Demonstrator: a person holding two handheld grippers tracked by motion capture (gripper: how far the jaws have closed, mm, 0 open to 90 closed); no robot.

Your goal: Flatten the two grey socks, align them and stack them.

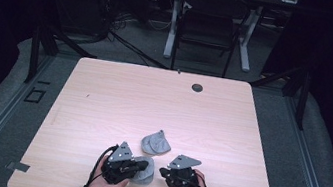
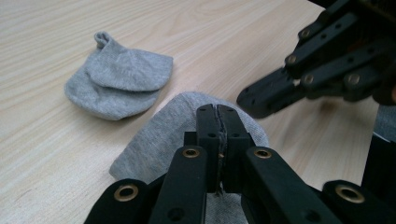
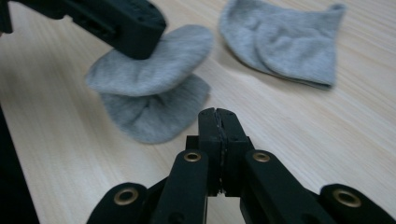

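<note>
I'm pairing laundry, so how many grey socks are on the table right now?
2. One folded sock lies free near the table's middle. The other sock lies at the front edge, pinched in the left gripper, with the shut right gripper beside it. None looks hidden.

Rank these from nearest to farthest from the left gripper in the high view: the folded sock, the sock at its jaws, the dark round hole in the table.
1. sock at its jaws, just right of the left gripper.
2. folded sock, up and to the right.
3. dark round hole, near the table's far edge.
</note>
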